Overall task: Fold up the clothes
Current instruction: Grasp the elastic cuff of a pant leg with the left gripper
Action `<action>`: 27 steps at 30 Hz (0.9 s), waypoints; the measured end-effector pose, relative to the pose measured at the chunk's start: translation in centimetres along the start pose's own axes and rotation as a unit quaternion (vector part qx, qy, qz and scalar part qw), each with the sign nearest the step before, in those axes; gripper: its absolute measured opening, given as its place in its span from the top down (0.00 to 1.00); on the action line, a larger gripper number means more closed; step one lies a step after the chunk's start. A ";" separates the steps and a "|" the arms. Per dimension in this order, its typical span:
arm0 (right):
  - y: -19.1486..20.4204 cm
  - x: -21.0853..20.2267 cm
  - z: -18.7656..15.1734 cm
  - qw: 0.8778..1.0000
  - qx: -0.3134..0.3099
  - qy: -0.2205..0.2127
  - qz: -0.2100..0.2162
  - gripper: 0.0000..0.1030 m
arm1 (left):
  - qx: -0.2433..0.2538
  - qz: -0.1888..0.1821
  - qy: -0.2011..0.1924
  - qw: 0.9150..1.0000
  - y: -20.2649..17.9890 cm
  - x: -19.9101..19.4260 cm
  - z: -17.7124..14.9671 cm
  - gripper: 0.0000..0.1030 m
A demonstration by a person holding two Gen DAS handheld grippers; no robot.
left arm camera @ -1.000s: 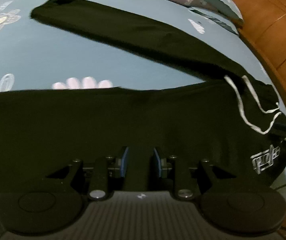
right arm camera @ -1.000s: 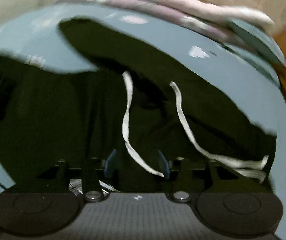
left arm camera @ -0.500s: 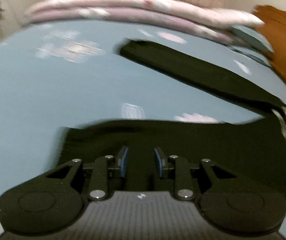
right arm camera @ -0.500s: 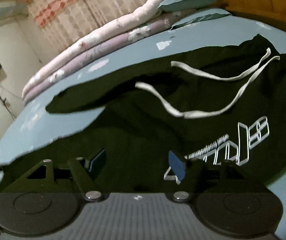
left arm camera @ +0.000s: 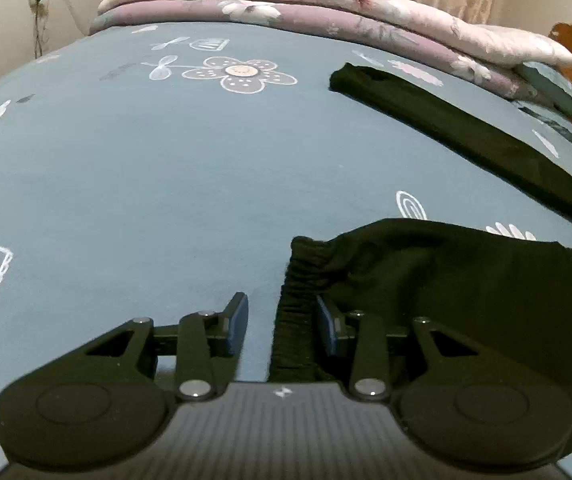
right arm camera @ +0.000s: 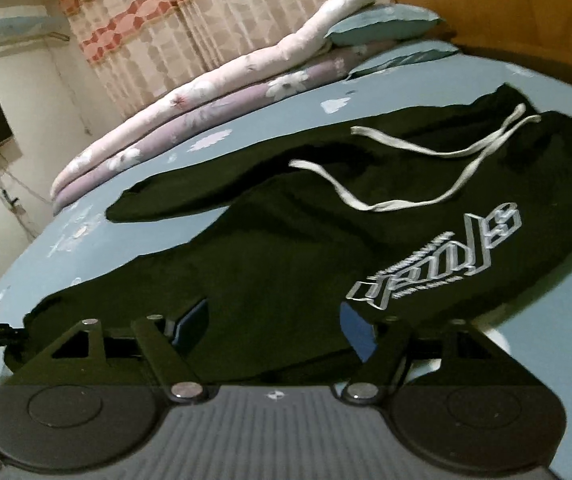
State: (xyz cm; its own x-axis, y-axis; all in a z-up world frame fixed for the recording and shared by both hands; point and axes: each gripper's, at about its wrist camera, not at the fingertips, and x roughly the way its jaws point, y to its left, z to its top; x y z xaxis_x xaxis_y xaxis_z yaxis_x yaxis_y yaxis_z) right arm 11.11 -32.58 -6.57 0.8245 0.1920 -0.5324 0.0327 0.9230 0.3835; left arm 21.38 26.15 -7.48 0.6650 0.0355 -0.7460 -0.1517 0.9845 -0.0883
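Black trousers (right arm camera: 286, 248) lie spread on the blue flower-print bed sheet (left arm camera: 166, 184), the waist toward the wooden headboard (right arm camera: 506, 8) and the two legs running away from it. In the right wrist view the white drawstring (right arm camera: 426, 196) trails loosely over the cloth beside a pale printed logo (right arm camera: 438, 260), whose letters are too blurred to read. The far leg (left arm camera: 446, 120) stretches toward the folded pink and purple quilts (left arm camera: 326, 4) at the bed's far edge; its upper end runs out of the left wrist view at the right.

The left gripper (left arm camera: 282, 320) stands partly open at the gathered elastic cuff (left arm camera: 298, 300) of the near leg. The cuff sits between the jaws, close against the right-hand pad (left arm camera: 326, 320), with a strip of sheet showing between it and the left-hand pad; the lower part of the cuff is hidden behind the gripper body, so contact cannot be judged there.

The right gripper (right arm camera: 274, 324) is spread wide above the thigh part of the trousers, holding nothing. Its body cuts off the near edge of the garment. At the left edge of that view a dark device and part of a hand show, too cropped to identify further. A patterned curtain (right arm camera: 206, 20) hangs behind the bed.
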 end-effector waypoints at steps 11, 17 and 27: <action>0.4 1.8 -1.0 1.000 0.020 0.007 -0.022 0.24 | 0.071 0.017 0.045 0.996 -3.8 0.2 0.3 0.70; 1.2 2.1 -0.9 1.000 0.002 0.012 -0.025 0.24 | 0.053 0.030 0.019 0.998 -3.8 -1.2 1.0 0.81; 0.6 2.0 -0.4 0.999 -0.001 0.008 -0.041 0.23 | 0.003 0.033 0.009 0.999 -0.9 -5.3 1.4 0.81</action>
State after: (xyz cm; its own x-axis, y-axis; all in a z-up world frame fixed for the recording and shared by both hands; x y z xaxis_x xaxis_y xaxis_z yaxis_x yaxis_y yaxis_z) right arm 12.54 -31.52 -7.65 0.8105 0.1215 -0.5730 0.0977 0.9365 0.3368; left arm 18.99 25.33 -2.57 0.6405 0.0973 -0.7617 -0.1897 0.9812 -0.0341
